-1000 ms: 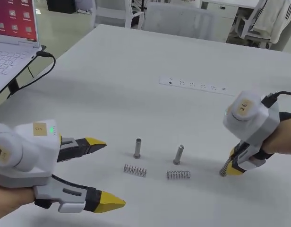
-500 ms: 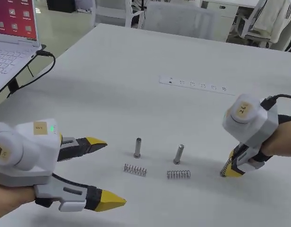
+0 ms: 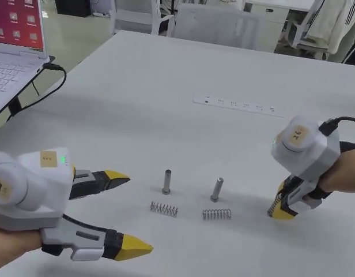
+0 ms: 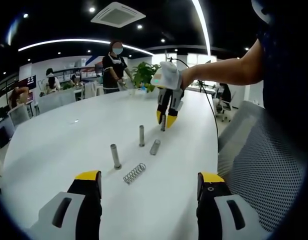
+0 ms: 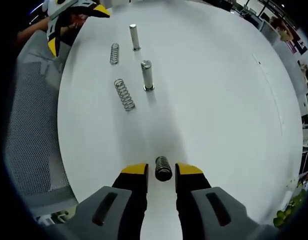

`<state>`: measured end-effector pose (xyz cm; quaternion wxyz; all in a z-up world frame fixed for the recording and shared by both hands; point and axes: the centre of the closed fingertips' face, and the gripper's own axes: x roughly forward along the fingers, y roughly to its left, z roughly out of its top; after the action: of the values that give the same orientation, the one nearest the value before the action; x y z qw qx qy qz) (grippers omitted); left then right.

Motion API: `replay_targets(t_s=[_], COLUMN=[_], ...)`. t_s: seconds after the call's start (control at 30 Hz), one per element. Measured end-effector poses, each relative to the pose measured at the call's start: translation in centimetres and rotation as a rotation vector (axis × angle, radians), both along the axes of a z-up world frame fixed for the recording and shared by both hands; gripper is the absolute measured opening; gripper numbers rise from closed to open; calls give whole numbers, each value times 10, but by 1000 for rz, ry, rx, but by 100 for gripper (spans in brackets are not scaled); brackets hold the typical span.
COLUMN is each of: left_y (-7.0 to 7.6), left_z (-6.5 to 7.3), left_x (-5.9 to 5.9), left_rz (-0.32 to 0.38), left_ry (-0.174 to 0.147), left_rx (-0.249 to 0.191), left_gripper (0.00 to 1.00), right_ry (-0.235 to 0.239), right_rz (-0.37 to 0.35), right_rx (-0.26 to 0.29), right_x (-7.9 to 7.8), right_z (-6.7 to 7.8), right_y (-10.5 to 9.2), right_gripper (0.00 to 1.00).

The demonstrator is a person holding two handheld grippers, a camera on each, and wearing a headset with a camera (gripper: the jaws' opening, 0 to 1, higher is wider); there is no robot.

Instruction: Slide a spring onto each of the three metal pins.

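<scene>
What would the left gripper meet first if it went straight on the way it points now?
Probably the nearest loose spring, lying almost centred ahead of the open left gripper. Its height above the table is unclear, so it might pass over.

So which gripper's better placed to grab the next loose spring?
Left. The left gripper is open and empty, close to the nearer loose spring and its pin. The right gripper sits farther off, jaws either side of a third spring.

three springs (image 3: 164,208) (image 3: 216,214) (image 3: 274,203), two metal pins (image 3: 167,181) (image 3: 216,189), two hand-held grippers (image 3: 139,213) (image 3: 281,214)
</scene>
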<state>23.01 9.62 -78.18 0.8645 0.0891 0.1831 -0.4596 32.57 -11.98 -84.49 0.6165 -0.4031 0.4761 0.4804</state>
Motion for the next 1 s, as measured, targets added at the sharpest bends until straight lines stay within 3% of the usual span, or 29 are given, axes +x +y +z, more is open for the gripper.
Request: replay_targets(t_s=[0.4, 0.7, 1.0], left_y=[-1, -1, 1], left_z=[0, 0, -1], left_x=[0, -1, -2], left_rz=[-5, -4, 2], left_ry=[1, -1, 3], left_rx=[3, 4, 5], left_gripper=[73, 73, 71], right_ry=[-18, -49, -50], right_rz=[15, 57, 121], right_rx=[29, 54, 62], right_x=[-2, 0, -8], right_z=[7, 17, 22], right_y=[5, 21, 41], right_gripper=[23, 24, 23])
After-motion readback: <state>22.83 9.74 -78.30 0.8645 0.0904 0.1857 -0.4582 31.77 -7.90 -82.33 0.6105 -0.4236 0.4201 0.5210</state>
